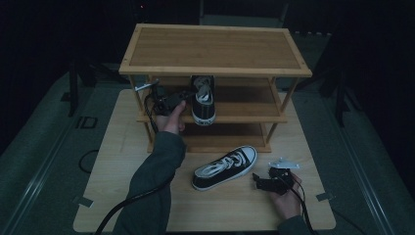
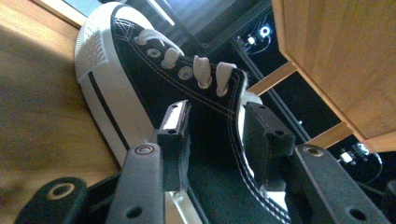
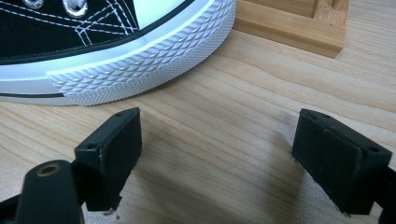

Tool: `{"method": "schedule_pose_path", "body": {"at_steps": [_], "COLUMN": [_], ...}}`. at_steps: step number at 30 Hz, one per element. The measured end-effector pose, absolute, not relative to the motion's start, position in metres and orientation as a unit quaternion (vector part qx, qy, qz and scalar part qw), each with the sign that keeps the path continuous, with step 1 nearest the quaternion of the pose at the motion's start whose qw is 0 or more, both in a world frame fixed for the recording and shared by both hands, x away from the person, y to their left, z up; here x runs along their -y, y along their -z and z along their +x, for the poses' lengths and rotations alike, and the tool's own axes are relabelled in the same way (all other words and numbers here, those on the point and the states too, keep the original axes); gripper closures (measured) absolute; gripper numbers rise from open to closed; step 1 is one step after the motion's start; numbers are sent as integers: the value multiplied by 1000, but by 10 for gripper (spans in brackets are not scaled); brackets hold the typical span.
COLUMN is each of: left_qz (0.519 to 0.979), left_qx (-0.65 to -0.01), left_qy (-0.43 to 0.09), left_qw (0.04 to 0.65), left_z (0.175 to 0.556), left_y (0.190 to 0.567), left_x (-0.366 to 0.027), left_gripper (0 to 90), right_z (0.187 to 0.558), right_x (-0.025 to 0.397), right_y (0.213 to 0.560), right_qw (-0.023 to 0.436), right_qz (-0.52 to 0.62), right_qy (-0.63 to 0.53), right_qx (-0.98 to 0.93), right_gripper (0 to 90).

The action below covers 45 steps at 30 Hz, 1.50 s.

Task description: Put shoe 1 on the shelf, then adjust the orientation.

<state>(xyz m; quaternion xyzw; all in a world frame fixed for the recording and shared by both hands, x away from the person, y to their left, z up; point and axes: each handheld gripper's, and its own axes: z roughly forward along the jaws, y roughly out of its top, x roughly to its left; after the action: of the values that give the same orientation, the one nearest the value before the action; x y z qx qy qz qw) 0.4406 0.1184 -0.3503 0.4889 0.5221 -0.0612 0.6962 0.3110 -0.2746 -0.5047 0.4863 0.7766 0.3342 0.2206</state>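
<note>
A black sneaker [image 1: 203, 100] with white laces and sole rests on the middle shelf of a wooden shoe rack [image 1: 215, 49], toe toward me. My left gripper [image 1: 186, 96] reaches in from its left. In the left gripper view the jaws [image 2: 217, 116] straddle that sneaker's [image 2: 140, 79] side wall, partly open, and a gap shows beside the left pad. The matching second sneaker [image 1: 225, 168] lies on the table. My right gripper [image 1: 258, 180] hovers wide open just right of its toe [image 3: 140, 56], low over the table, holding nothing.
The rack has three shelves; its bottom rail [image 3: 289, 28] stands just beyond the second sneaker's toe. The wooden tabletop [image 1: 122, 196] carries rack and shoe. The upper shelf's underside [image 2: 341, 56] hangs close over my left gripper. Dark floor and stands surround the table.
</note>
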Motion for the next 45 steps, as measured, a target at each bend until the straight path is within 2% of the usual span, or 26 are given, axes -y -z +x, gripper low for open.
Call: {"method": "schedule_pose_path", "body": {"at_steps": [1,24,37,40,45], "left_qz": [501,509,526,536,541], "left_qx": [-513,-473,-475,-477,-481], "left_qy": [58,50,32,24,26], "left_qw": [694,717,705,697,689], "left_z": [438,376,342,332,324], "left_y": [352,359,383,393,407], "left_x": [-120,-129,-146,-150,-157], "left_gripper": [605,560,553,553,553], "right_z": [311,311,309,304,295], "right_x": [275,275,273,269,261], "right_y": [505,505,505,502,492], "right_qw": [221,221,222,224,234], "right_qz": [486,486,488,495,489], "right_qy": [-334,-334,-333,-332,-350], "right_qx": [-777,-777,-775,-771,-764], "right_gripper": [153,153,157,306,366]}}
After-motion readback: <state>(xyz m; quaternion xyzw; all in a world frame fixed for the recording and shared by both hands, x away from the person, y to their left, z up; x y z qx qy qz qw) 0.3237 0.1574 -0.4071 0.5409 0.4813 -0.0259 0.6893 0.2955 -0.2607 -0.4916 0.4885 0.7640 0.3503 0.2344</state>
